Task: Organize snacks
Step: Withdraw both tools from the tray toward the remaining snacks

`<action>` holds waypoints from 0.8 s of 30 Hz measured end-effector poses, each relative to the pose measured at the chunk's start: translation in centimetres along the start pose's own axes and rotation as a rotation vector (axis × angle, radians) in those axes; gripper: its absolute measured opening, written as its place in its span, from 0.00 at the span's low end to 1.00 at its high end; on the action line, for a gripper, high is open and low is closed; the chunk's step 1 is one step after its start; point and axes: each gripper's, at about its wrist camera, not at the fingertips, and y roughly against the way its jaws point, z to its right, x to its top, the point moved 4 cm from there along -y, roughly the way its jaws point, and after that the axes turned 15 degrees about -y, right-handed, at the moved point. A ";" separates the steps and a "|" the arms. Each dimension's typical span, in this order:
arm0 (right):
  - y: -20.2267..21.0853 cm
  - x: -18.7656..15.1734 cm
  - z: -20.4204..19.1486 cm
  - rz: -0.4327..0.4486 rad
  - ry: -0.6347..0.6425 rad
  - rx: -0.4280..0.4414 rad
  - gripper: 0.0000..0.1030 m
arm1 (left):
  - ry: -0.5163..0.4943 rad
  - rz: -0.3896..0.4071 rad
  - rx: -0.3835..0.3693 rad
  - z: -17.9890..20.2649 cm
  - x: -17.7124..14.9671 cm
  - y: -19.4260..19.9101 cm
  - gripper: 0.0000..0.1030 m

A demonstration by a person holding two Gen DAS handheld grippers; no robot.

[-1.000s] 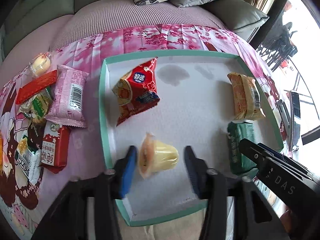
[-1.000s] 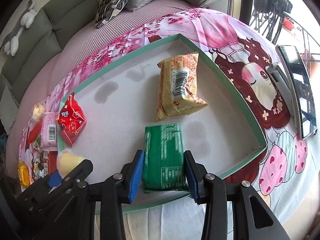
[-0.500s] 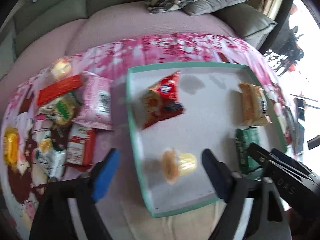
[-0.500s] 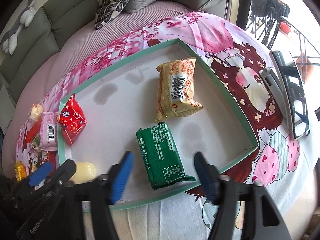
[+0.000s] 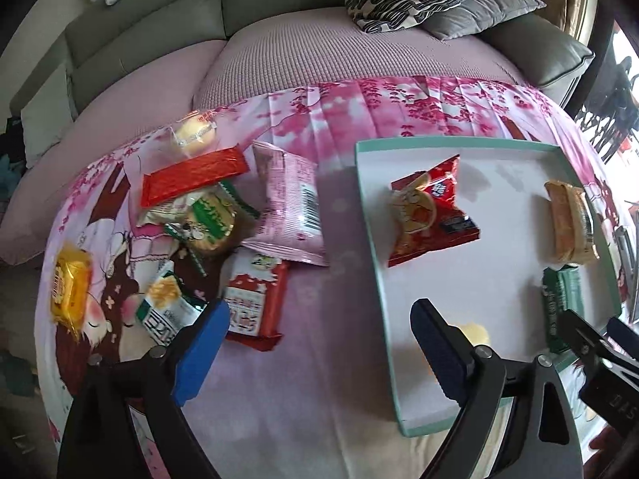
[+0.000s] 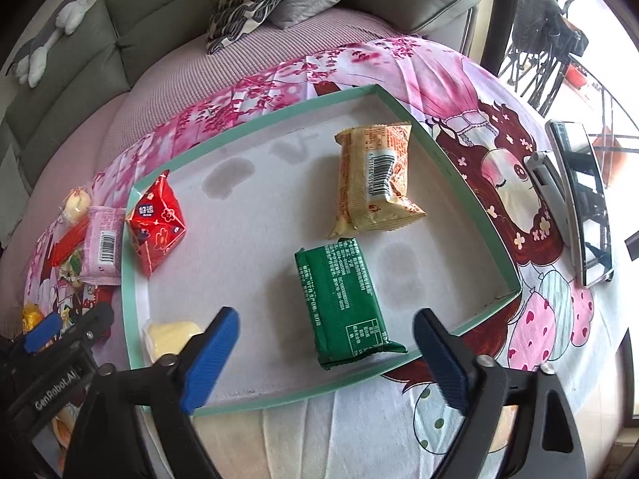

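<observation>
left gripper (image 5: 315, 343): black plastic arms, blue ribbed pads (image 5: 199, 353), silver screws at pad bases, white "GenRobot.AI" lettering on body seen from right camera | right gripper (image 6: 325, 355): same black frame, blue ribbed pads (image 6: 209, 359), silver screws, white "DAS" lettering seen from left camera

- My left gripper (image 5: 315, 349) fills the lower frame, its blue-padded jaws spread wide and empty.
- At right, a teal-rimmed tray (image 5: 369, 215) holds a red packet (image 5: 433, 213), an orange packet (image 5: 571, 221), a green packet (image 5: 559, 299) and a yellow jelly cup (image 5: 475, 331).
- At left, loose snacks (image 5: 223, 231) lie on a pink cloth (image 5: 343, 107).
</observation>
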 end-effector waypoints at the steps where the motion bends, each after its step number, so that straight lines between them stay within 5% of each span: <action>1: 0.1 -0.1 -0.1 0.003 0.002 -0.001 1.00 | -0.005 -0.003 -0.002 -0.2 -0.1 -0.1 0.90; 10: 0.5 -0.5 -0.8 0.001 0.017 -0.006 1.00 | 0.006 0.021 -0.036 -1.1 0.0 0.7 0.94; 24: 2.8 -1.1 -5.2 0.001 0.125 0.026 1.00 | 0.084 0.051 0.025 -6.2 0.3 2.1 0.94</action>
